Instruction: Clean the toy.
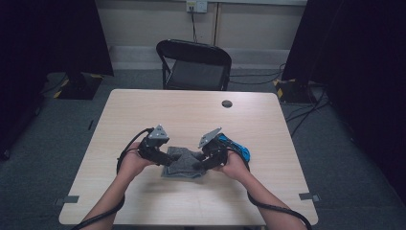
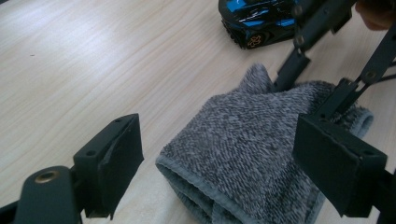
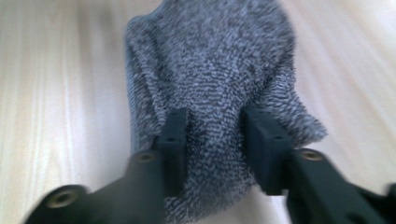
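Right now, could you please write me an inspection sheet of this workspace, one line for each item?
Surface: light wooden table, with a dark round grommet.
Job's things: folded grey towel lying flat.
Clutter: blue toy car beside the towel.
Grippers: left hand-held gripper open over the towel's near edge; right hand-held gripper slightly open astride the towel.
Cables: black cable trails from each gripper.
Surroundings: black folding chair, grey carpet.

Pale wooden table [image 1: 143, 201] stood on grey carpet [image 1: 62, 139], black folding chair [image 1: 194, 64] beyond the grippers, beige wall [image 1: 153, 24] with socket [image 1: 196, 5], dark curtains on both sides, dim light.
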`<state>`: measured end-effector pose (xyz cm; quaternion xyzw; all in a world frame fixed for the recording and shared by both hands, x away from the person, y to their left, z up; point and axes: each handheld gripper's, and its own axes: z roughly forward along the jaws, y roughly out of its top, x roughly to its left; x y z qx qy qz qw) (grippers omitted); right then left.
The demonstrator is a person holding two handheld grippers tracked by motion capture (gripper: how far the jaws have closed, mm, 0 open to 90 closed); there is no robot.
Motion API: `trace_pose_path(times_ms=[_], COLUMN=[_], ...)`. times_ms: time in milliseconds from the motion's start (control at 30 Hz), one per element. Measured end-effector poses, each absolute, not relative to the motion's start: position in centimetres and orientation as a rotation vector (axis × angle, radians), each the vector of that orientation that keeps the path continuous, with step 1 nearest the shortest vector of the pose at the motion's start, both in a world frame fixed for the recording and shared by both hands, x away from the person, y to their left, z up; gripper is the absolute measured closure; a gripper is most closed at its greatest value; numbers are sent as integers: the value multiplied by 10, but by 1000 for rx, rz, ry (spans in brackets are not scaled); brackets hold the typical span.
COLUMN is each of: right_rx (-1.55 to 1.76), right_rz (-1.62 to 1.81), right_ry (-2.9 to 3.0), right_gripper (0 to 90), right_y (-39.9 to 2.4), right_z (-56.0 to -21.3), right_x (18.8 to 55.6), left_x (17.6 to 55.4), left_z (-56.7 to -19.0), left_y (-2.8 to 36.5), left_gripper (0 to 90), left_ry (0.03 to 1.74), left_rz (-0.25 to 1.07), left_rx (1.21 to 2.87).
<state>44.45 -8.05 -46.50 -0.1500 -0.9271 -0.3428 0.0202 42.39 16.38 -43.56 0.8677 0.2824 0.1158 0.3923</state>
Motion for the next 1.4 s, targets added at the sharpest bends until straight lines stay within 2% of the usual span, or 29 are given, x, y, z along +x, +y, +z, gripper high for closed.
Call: trace_pose_path(times_ms=[100, 233, 400, 633, 767, 1000, 1400], right_rx=[-525, -596, -681, -880, -991, -1036, -1064], right_rz=[-1105, -1152, -1226, -1219, -1210, -1158, -1080], right_ry=[-2874, -2868, -2874, -2913, -2940, -2970, -2965], right_gripper=[456, 352, 256, 175, 144, 141, 135], right_y=[-88, -102, -122, -153, -163, -167, -156], right_z=[-461, -455, -447, -449, -453, -461, -485], right_x=[446, 451, 454, 463, 470, 488, 502], left_x=[423, 421, 420, 419, 420, 422, 422], left_z=[-436, -435, -438, -439, -441, -446, -450], left_y=[163, 160, 155, 149, 147, 146, 143], left_gripper=[156, 156, 156, 156, 156, 156, 157], left_ry=[715, 697, 678, 639, 637, 631, 595], left_rz=[301, 303, 307, 308, 299, 285, 276], left_rx=[2205, 2210, 2231, 2253, 2256, 2255, 2250])
